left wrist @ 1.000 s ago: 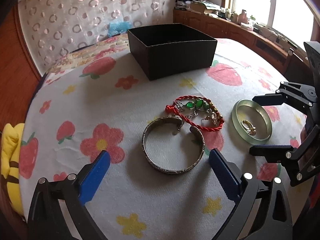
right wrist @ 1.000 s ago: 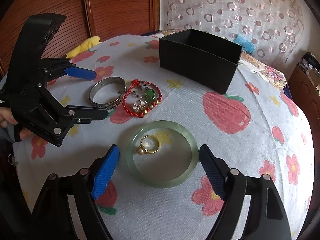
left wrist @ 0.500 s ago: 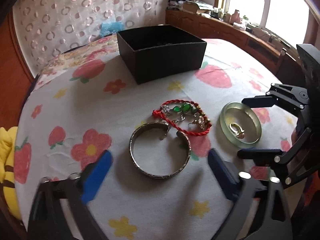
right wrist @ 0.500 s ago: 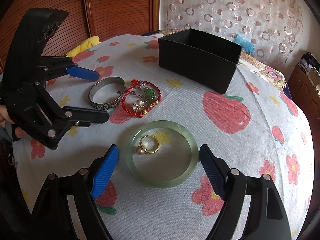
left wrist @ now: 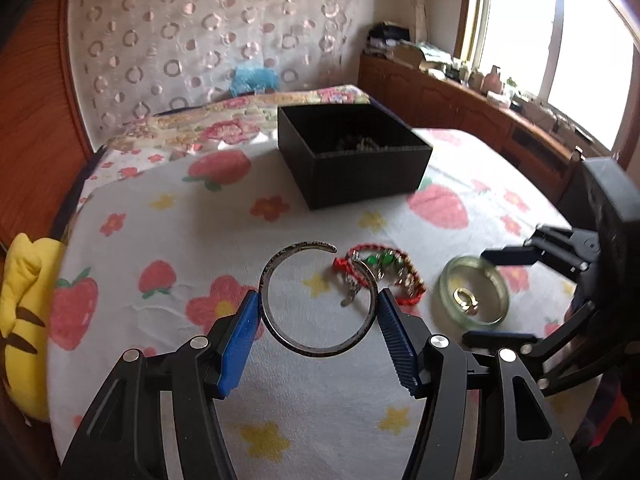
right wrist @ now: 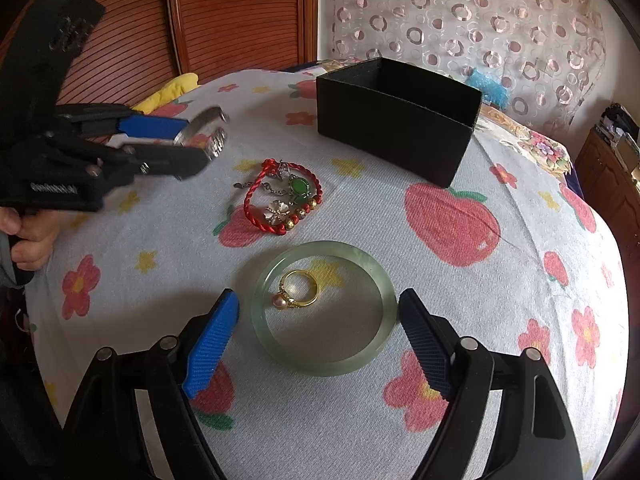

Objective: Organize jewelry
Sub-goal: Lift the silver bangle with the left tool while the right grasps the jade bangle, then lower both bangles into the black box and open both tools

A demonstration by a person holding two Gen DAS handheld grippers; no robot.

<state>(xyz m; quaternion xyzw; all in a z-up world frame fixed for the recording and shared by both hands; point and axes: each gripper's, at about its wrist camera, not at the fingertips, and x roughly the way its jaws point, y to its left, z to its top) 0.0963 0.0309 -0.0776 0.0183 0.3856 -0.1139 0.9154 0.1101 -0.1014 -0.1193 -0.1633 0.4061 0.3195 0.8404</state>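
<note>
My left gripper (left wrist: 318, 316) is shut on the silver cuff bracelet (left wrist: 280, 330) and holds it lifted above the flowered cloth; it also shows in the right wrist view (right wrist: 200, 128). A red cord bracelet with green stones (right wrist: 282, 200) lies on the cloth. A pale green jade bangle (right wrist: 324, 364) lies flat with a gold pearl ring (right wrist: 298, 290) inside it. My right gripper (right wrist: 318, 328) is open, its fingers on either side of the bangle's near half. The black box (left wrist: 352, 160) stands open behind, with some jewelry inside.
The round table carries a white cloth (right wrist: 500, 312) with strawberries and flowers. A yellow plush toy (left wrist: 24, 304) lies at the left edge. A wooden cabinet (left wrist: 460, 96) and a window are at the right, a patterned curtain (left wrist: 200, 40) behind.
My left gripper has closed on the silver cuff and lifted it off the cloth. My right gripper has stayed open around the jade bangle.
</note>
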